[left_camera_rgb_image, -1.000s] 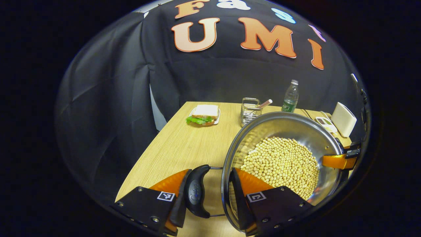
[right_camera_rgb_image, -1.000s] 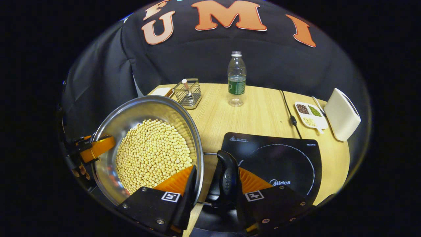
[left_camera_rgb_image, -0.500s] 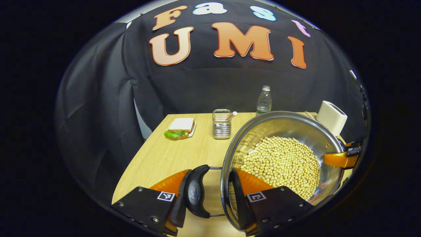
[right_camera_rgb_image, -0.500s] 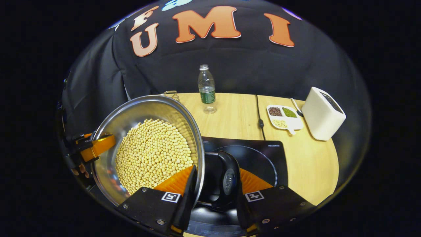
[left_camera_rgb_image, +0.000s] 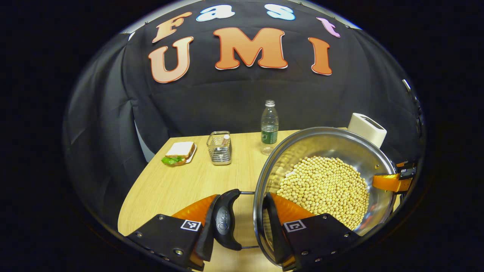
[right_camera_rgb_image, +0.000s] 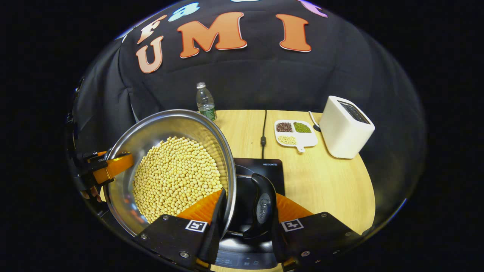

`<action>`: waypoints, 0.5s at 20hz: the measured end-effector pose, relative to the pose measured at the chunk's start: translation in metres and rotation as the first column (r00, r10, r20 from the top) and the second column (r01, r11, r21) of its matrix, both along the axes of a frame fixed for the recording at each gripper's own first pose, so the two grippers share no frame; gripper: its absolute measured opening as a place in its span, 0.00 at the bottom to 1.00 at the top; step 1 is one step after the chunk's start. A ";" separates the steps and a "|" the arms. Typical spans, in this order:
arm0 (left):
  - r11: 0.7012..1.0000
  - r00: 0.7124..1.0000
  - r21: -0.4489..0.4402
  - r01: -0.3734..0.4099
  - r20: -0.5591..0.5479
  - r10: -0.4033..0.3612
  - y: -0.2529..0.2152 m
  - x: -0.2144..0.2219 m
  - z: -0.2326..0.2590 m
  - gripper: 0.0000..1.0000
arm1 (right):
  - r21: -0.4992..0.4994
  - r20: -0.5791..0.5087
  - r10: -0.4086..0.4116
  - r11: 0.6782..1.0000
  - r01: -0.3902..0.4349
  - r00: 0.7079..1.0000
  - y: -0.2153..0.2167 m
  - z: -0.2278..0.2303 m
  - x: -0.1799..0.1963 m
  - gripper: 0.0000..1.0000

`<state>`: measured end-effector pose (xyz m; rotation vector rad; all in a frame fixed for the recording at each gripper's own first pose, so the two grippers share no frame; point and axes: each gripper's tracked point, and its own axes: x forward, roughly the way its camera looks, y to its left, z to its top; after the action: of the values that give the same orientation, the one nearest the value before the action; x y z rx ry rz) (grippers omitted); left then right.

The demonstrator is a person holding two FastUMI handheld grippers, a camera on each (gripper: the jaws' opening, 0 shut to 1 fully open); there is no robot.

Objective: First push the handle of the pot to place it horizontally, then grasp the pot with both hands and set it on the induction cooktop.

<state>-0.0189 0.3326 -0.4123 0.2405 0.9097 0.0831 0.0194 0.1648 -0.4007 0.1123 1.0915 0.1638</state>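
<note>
Your left gripper (left_camera_rgb_image: pixel 242 221) and right gripper (right_camera_rgb_image: pixel 245 215) each clamp a black side handle and the rim of the round steel pot of yellow beans (right_camera_rgb_image: pixel 172 170), held over the black induction cooktop (right_camera_rgb_image: pixel 261 168); bare wooden table (right_camera_rgb_image: pixel 332 181) lies right of the cooktop.

Even overhead light, sharp focus, glare on the pot (left_camera_rgb_image: pixel 325 143) wall, and strong fisheye bending near the edges.

left gripper view: close at pot (left_camera_rgb_image: pixel 325 181), facing wall | right gripper view: opposite side | shared: pot

Induction cooktop (right_camera_rgb_image: pixel 264 168) mostly behind pot (right_camera_rgb_image: pixel 151 128)
</note>
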 end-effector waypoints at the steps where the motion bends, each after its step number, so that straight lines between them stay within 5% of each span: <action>1: 1.000 1.000 0.000 0.008 0.001 -0.008 0.000 0.003 0.000 0.64 | -0.002 0.000 -0.008 1.000 0.008 1.000 -0.009 0.002 -0.003 0.57; 10: 0.999 0.999 0.003 0.046 0.003 -0.046 -0.002 0.005 -0.004 0.64 | -0.007 0.004 -0.054 0.999 0.054 0.999 -0.064 -0.010 0.002 0.57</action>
<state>-0.0141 0.3302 -0.4163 0.2640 0.9005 0.0419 0.0218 0.1011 -0.4104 0.1351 1.0836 0.1121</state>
